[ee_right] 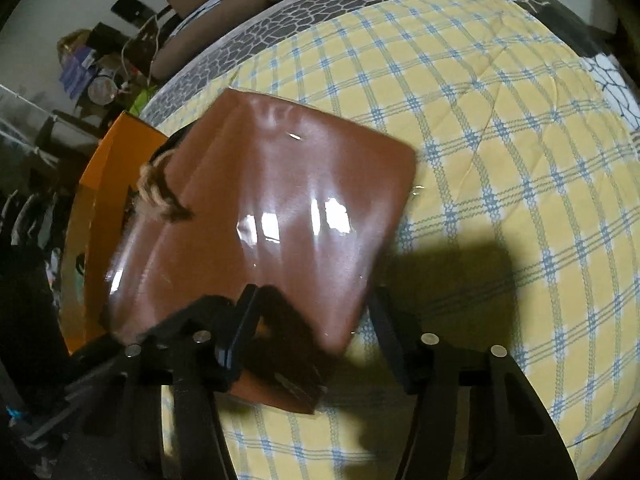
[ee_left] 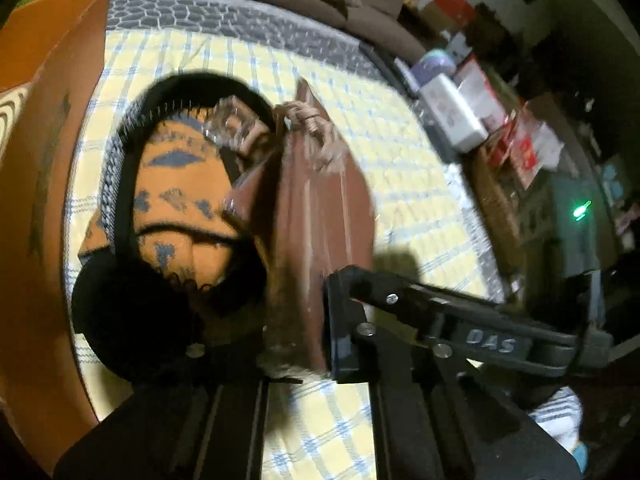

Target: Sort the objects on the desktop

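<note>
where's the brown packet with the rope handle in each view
Left wrist view: the brown packet stands edge-on at centre, running down into the left claw, with black earmuffs to its left.
Right wrist view: it fills the centre-left, flat face showing.
Shared landmark: the orange box, at the left edge in both.

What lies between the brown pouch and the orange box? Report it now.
Two things. Black fluffy earmuffs and an orange patterned cloth lie on the checked cover, filling the stretch between the brown pouch and the orange box. The earmuffs' band arches over the cloth. The pouch would likely have to pass over them.
</note>
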A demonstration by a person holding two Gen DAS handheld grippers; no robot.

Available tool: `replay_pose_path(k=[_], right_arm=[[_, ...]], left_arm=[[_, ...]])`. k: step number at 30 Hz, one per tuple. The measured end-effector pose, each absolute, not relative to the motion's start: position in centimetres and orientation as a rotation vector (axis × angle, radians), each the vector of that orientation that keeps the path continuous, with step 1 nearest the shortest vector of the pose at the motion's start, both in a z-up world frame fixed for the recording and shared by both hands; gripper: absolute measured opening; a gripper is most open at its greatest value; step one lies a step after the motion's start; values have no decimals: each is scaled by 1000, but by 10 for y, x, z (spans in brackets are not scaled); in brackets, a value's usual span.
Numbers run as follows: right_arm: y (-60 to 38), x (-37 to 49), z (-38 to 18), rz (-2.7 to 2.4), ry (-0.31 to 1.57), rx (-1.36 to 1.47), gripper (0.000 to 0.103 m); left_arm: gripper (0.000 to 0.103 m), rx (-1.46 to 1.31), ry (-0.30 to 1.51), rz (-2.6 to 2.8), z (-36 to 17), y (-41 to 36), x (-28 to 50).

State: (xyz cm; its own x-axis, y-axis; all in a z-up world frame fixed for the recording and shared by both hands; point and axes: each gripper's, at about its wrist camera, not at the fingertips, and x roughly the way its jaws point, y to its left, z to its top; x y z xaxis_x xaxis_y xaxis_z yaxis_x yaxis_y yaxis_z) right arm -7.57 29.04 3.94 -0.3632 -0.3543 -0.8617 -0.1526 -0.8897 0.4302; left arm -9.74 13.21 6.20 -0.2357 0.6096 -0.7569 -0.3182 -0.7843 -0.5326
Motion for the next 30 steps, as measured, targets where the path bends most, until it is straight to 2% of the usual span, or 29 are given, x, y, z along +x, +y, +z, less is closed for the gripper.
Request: replay_pose_path(k=[5,8,12,18,23,28,30], right_arm=[[303,-72,52,-2449,-732,1647,58],[302,-67,77,-2509,-686,1551,58],[279,-49,127,-2553,-508,1346,60],[208,-26,166,-2514,-187,1183,65],[142,-10,160,-2507,194,1138,65],[123,-14,145,-2548,350,1127,65],[122,-20,141,-2574,357,1142,57]], left_arm=[[5,-1319,-443,2114,91,115,-95],[4,-1279,-505,2116,108,100,-98],[4,-1245,-586,2120,126,77,-103],[4,-1229,-700,2105,136,59,-111],[4,-1217,-751,2084,143,46,-109],[4,-1219,-797,2054,149,39,-108],[4,-1221,-811,2036,149,33,-106]])
